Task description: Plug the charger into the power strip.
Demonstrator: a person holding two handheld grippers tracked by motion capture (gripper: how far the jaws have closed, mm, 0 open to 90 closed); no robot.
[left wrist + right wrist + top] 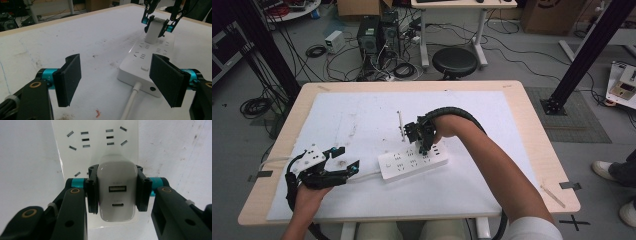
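Observation:
A white power strip (412,161) lies on the white mat near the middle of the table, its cable (367,175) running left. My right gripper (424,145) points down over the strip's right end and is shut on a white USB charger (117,170). Both pads press the charger's sides. The charger (155,31) stands upright on the strip (147,55); I cannot tell how far its prongs sit in the socket. My left gripper (117,77) is open just short of the strip's cable end, with nothing between its pads.
The white mat (362,115) covers most of the wooden table. A thin stick (400,125) lies on it just left of the right gripper. A small red scrap (98,113) lies near the left gripper. A black stool (454,61) stands beyond the far edge.

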